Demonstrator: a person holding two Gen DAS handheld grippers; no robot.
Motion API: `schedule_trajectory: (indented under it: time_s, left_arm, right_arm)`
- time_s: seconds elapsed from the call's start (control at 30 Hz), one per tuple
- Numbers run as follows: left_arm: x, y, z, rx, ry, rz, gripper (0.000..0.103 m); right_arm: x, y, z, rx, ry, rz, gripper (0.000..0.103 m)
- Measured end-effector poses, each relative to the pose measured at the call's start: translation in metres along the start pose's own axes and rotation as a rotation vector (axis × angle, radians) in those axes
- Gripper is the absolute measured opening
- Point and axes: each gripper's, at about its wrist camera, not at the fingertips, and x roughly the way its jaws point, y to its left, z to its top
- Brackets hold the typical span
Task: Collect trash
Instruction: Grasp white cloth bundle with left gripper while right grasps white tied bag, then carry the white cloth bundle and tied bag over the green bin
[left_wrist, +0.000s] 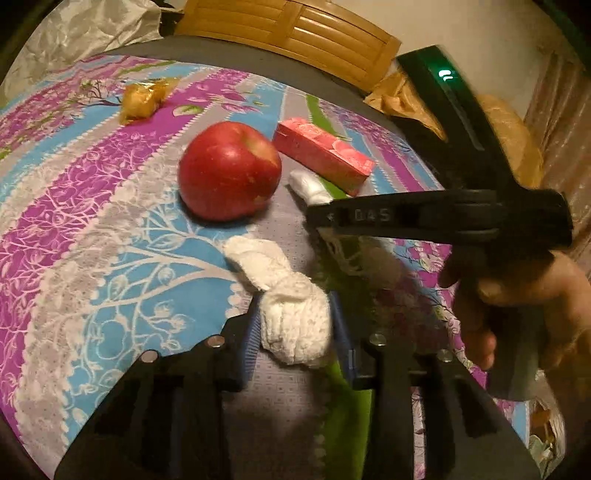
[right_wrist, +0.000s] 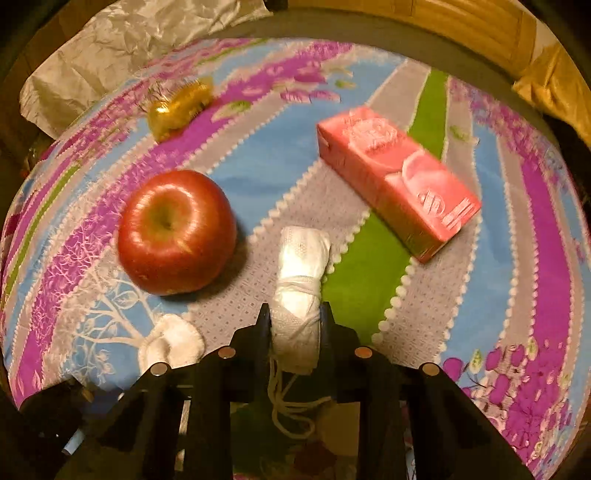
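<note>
Left wrist view: left tongs (left_wrist: 295, 332) pinched a crumpled tissue (left_wrist: 291, 321).
Right tongs (right_wrist: 295, 328) pinched a rolled white wrapper (right_wrist: 301, 295); both were trash, apple (right_wrist: 176, 230) stayed.

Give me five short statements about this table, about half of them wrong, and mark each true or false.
1. The left tongs close on a crumpled white tissue. True.
2. The apple is green. False: it is red.
3. The pink carton stands upright. False: it lies on its side.
4. The right tongs grip a white string-tied roll. True.
5. A gold wrapper lies beyond the apple. True.
</note>
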Motion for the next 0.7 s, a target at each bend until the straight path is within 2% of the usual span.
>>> schedule_trajectory:
  time_s: [0.1,0.23,0.33,0.47,0.7]
  left_arm:
    - [-0.016,-0.005,0.002,0.008,-0.024,0.014,0.031]
    - [-0.05,-0.016,-0.001,0.079,-0.075,0.027,0.031]
    - [-0.073,-0.035,-0.008,0.137,-0.094,0.024,0.031]
    - [-0.104,-0.082,-0.025,0.276,-0.13,0.008,0.031]
    - [-0.15,-0.196,-0.08,0.533,-0.143,-0.153,0.031]
  right_arm:
    - [-0.05,-0.003,-0.018,0.078,-0.129,0.008,0.027]
    - [-0.139,0.003,-0.08,0.174,-0.303,-0.07,0.027]
    - [-0.193,0.015,-0.141,0.254,-0.357,-0.146,0.027]
    - [-0.249,0.03,-0.224,0.368,-0.401,-0.205,0.027]
    - [-0.351,0.046,-0.361,0.509,-0.478,-0.475,0.027]
